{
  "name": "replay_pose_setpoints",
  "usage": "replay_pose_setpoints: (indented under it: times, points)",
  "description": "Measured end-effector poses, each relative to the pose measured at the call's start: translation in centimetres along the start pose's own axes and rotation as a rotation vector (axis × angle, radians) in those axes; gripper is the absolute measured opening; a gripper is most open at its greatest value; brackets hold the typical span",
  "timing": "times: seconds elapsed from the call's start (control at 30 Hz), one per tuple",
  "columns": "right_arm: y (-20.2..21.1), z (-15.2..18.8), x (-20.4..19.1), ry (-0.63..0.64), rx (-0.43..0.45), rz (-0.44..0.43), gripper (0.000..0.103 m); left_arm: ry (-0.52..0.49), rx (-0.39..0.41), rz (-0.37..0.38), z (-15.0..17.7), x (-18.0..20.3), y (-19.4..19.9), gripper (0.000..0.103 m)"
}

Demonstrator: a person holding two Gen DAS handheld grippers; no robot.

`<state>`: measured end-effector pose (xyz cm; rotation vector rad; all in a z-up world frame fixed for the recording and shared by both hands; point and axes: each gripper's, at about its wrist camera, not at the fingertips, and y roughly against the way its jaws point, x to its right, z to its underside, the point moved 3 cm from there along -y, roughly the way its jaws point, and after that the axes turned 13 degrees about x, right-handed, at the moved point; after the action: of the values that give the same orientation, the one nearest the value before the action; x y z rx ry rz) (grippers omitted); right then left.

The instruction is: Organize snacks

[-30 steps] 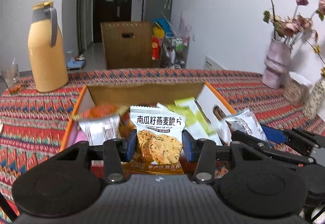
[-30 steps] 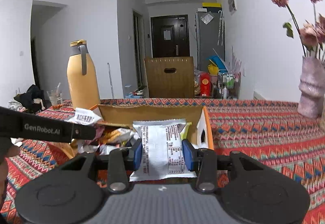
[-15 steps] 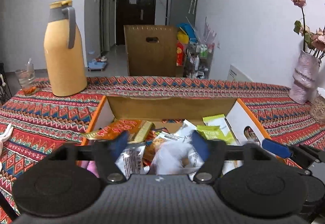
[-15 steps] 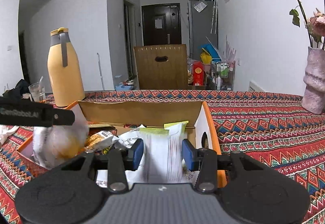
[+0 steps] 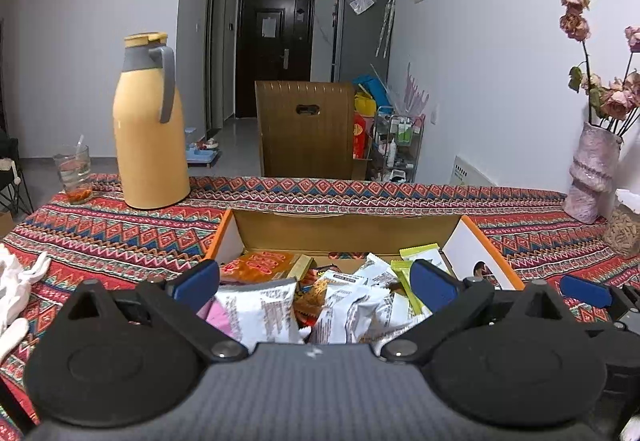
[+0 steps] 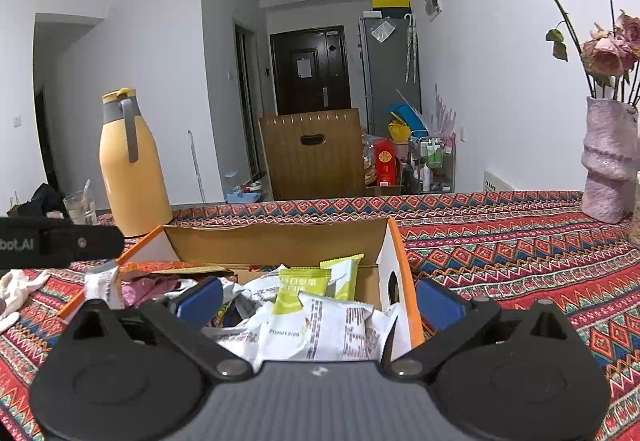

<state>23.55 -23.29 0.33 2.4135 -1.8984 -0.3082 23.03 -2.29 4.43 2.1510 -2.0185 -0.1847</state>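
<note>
Both hand-held grippers, left [image 5: 315, 283] and right [image 6: 319, 298], are being held spread wide, jaws just opened, nothing gripped, above the snack packets [image 6: 320, 325] in the box [image 5: 344, 231].

jug [image 5: 150, 129]: far left of the table
glass [image 5: 75, 173]: left of the jug
vase [image 5: 592, 173]: far right edge
chair [image 5: 306, 129]: behind the table

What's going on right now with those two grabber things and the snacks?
Left tongs and right tongs just opened wide, nothing gripped. Snacks lie loose in the box. Nothing in the way.
</note>
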Motion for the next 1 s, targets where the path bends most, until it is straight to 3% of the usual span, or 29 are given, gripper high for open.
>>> replay_pose_setpoints:
  times: [0.5, 1.0]
  points:
    - [10.5, 1.0, -0.7, 0.013, 0.029, -0.001, 0.103, 0.003, -0.009, 0.069, 2.5, -1.5, 8.9, 0.103]
    - [16.3, 5.5, -1.9, -0.001, -0.058, -0.010, 0.103, -0.024, -0.112, 0.111, 8.7, -2.7, 14.2, 0.103]
